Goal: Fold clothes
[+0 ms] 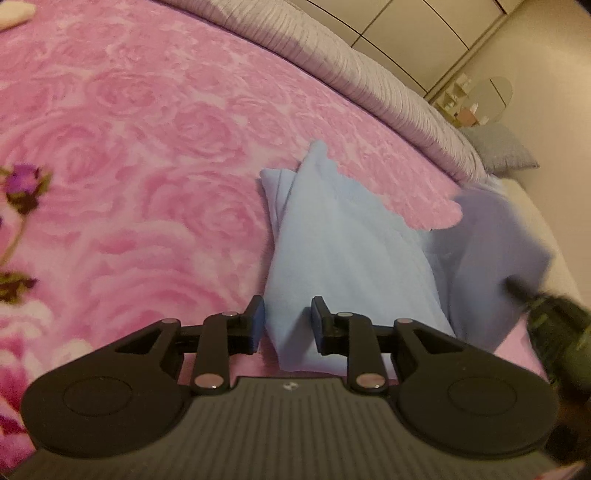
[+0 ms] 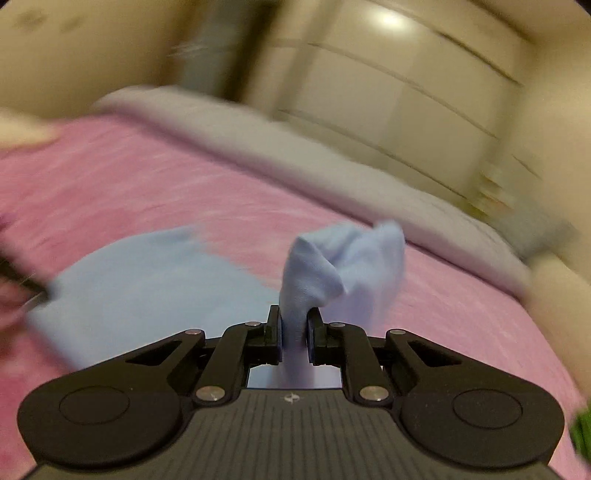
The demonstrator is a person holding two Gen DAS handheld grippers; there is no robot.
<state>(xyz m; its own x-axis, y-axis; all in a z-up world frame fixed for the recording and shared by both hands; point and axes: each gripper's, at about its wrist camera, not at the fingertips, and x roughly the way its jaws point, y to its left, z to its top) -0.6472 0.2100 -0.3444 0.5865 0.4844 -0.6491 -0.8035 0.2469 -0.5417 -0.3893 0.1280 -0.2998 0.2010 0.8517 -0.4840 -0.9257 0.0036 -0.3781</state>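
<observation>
A light blue garment lies partly lifted on a pink rose-patterned blanket. In the left wrist view my left gripper is shut on a bunched fold of it, and the cloth runs up from between the pads. The garment's far right part hangs darker and raised, where my blurred right gripper holds it. In the right wrist view my right gripper is shut on a pinched bunch of the blue garment, which sticks up past the pads. That view is blurred.
A grey ribbed quilt runs along the blanket's far edge. Behind it are cream wardrobe doors, a grey cushion and a round mirror. A pale bed edge shows at the right.
</observation>
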